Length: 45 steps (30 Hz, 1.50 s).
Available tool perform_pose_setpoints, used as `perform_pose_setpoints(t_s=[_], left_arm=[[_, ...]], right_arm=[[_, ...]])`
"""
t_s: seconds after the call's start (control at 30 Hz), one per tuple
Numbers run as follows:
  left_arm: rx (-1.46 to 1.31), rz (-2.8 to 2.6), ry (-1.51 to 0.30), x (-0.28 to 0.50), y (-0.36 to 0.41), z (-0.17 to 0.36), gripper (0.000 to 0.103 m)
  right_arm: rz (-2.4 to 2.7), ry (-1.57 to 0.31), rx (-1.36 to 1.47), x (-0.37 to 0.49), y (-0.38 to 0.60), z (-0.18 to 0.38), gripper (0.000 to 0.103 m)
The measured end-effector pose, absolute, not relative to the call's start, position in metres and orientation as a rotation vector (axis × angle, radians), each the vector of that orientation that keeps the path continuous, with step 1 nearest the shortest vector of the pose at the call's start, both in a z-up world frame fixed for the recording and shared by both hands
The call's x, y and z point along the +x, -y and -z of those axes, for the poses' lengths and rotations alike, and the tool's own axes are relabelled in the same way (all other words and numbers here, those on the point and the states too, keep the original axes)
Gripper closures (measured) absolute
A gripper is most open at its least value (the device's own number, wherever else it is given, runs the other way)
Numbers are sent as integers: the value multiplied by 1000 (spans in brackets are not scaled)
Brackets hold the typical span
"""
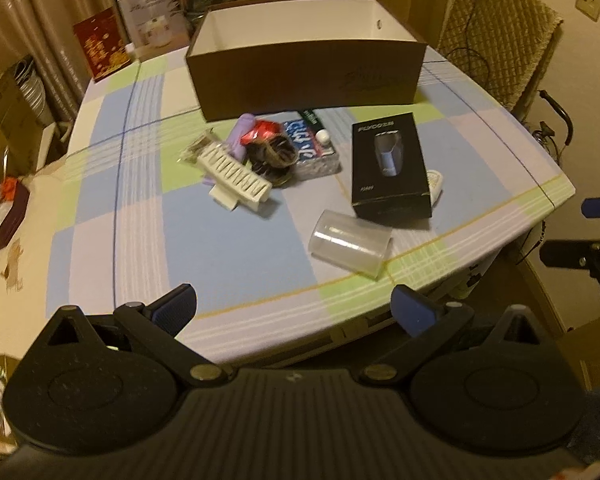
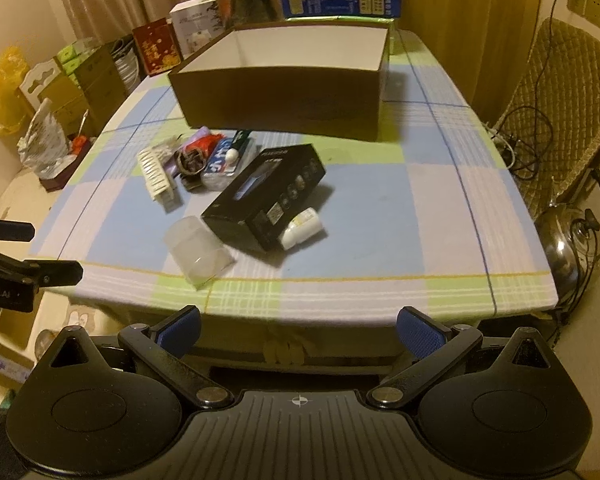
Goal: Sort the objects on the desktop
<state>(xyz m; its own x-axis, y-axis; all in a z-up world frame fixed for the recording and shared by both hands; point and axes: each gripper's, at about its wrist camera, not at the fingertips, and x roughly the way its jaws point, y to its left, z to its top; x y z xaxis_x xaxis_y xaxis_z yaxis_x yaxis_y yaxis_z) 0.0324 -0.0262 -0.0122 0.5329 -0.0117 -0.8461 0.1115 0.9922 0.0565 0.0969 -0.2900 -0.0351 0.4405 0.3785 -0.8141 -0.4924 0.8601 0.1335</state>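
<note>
- Both grippers are hanging back off the near edge of the worktop [image 2: 380, 216], and nothing is being carried, so the sorting is only starting, as I judge it
- The left gripper [image 1: 296, 308] is spread wide with nothing between its blue pads; the right gripper [image 2: 300, 330] is gaping the same way and is just as empty
- The brown box [image 2: 284, 92], the landmark here, is sitting open-topped at the far side of the worktop, its white inside showing bare as far as these views reach
- Just in front of the brown box a small heap is lying: a white ribbed rack [image 1: 236, 176], a purple item [image 1: 242, 136], a red packet [image 1: 260, 130], a dark tangled thing [image 1: 274, 156] that is too blurred to name, and a blue tissue pack [image 1: 312, 148]
- Nearer than the heap, a black carton [image 1: 392, 164] is lying flat, with a small white bottle [image 2: 302, 226] touching its right side
- Farthest from the brown box, close to the near edge, a clear plastic cup [image 1: 350, 244] is lying tipped on its side
- The next move is calling for one gripper to reach in over the edge, likely to the clear plastic cup, which is nearest; its thin wall looks slippery and easy to squash, so a gentle squeeze across the body is wanted before lifting it toward the brown box
</note>
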Motion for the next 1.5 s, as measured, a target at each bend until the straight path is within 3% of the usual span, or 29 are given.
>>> perform_pose_setpoints(t_s=[0.27,1.0,1.2,1.33,1.5], left_arm=[[153,154,-997,57,41,32,1],[254,273,-1118,130,66,100,5],[262,298,-1159,143,68,115,15],[233,322,-1184,146,67,121,33],[243,322,-1151,140,66,118,33]], right_arm=[[-520,-902,-81,115,296,39,2],[-418,-995,-13,161,319,69,2],[-384,-1013,4,170,329,73,2],[-370,-1024,13,174,334,75,2],[-374,-1029,20,179,337,76,2]])
